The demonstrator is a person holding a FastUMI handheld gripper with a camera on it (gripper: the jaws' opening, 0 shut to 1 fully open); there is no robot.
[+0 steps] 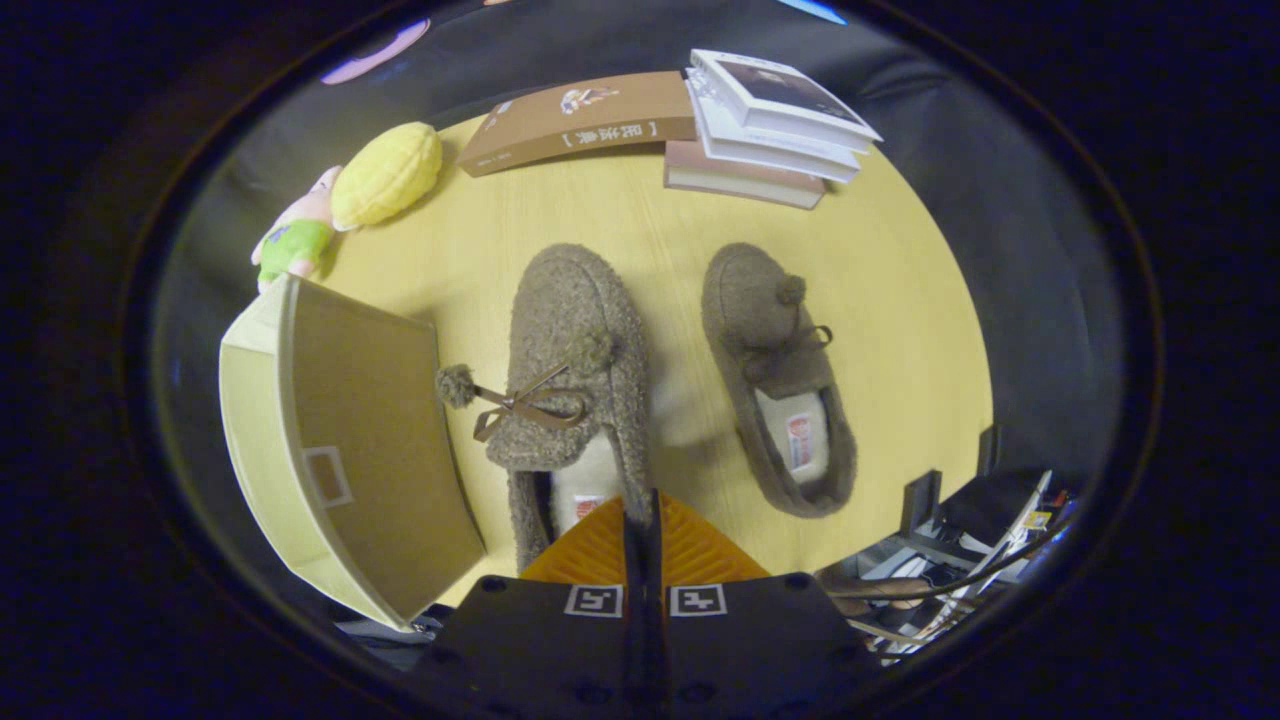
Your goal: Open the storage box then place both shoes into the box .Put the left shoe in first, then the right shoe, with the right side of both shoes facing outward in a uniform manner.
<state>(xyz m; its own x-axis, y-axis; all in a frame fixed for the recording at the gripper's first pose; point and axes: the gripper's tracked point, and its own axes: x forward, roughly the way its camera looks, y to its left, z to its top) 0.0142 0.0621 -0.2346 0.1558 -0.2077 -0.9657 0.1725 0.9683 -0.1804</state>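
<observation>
Gripper view: gripper (643, 515) clamped on fuzzy brown left shoe (575, 340), bow-tied with 1 pompom, beside open storage box (300, 480).

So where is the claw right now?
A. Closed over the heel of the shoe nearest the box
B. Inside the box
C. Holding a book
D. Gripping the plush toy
A: the claw has its fingers pressed together over the heel of the shoe beside the box.
</observation>
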